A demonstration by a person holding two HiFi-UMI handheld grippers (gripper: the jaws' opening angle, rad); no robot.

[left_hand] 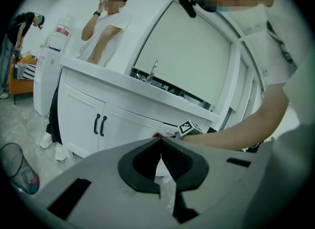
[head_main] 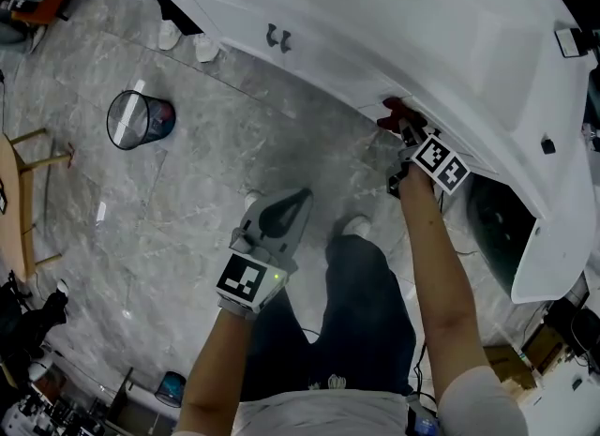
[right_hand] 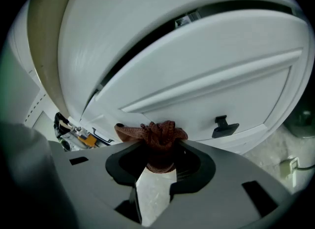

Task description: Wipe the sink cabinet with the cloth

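Up at 12 to 3 o'clock of the head view, sink cabinet [head_main: 356, 22]: white, smooth panelled fronts, black handles.
Right gripper [right_hand: 158, 150]: at 1 o'clock, clamped on the cloth, nosed up to a drawer front.
Left gripper [left_hand: 160, 147]: at 6 o'clock, tips pressed together on nothing, well apart from the cabinet.
Cloth [right_hand: 156, 133]: reddish-brown wad between the right jaws, seemingly against the panel. Probably light, soft, limp; best pinched deep, with folds left free for wiping.
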